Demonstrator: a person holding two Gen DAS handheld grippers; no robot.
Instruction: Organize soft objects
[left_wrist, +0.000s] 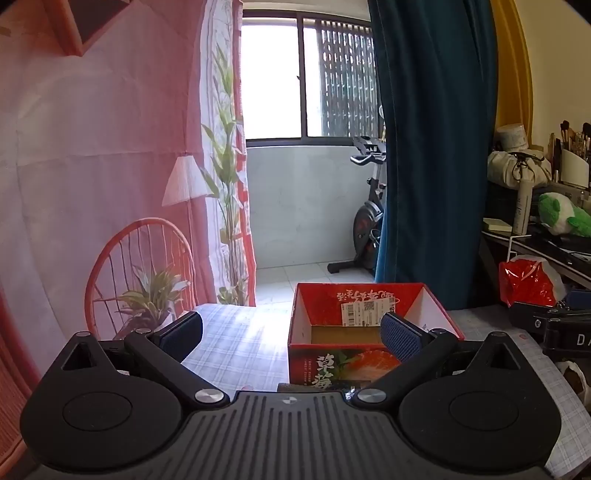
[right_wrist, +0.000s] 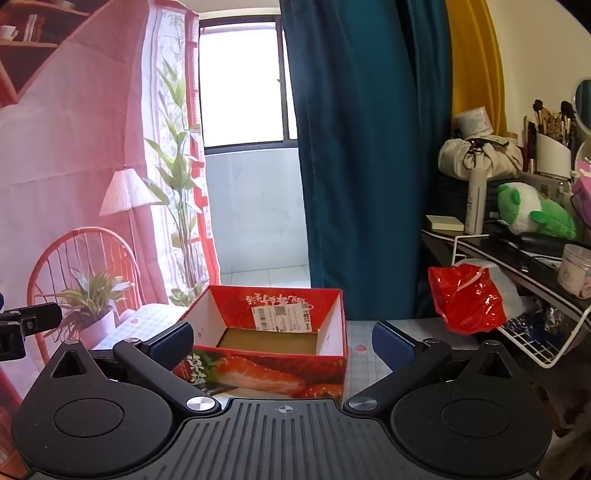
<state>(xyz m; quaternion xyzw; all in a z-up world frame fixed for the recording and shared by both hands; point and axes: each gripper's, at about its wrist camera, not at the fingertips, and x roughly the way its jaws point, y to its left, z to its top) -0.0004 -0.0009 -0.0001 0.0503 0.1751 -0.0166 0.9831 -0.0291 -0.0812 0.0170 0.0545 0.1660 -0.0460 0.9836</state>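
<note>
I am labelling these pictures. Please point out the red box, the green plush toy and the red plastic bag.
red box (right_wrist: 266, 373): right wrist view, front wall.
green plush toy (right_wrist: 532, 214): right wrist view, body.
red plastic bag (right_wrist: 465, 299): right wrist view, middle.

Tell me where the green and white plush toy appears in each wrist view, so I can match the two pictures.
Left wrist view: the plush toy lies at the far right edge, on the dark shelf.
Right wrist view: the plush toy lies at right, on the same shelf, behind the white wire rack.
Shared landmark: the red strawberry box, open on the table.
</note>
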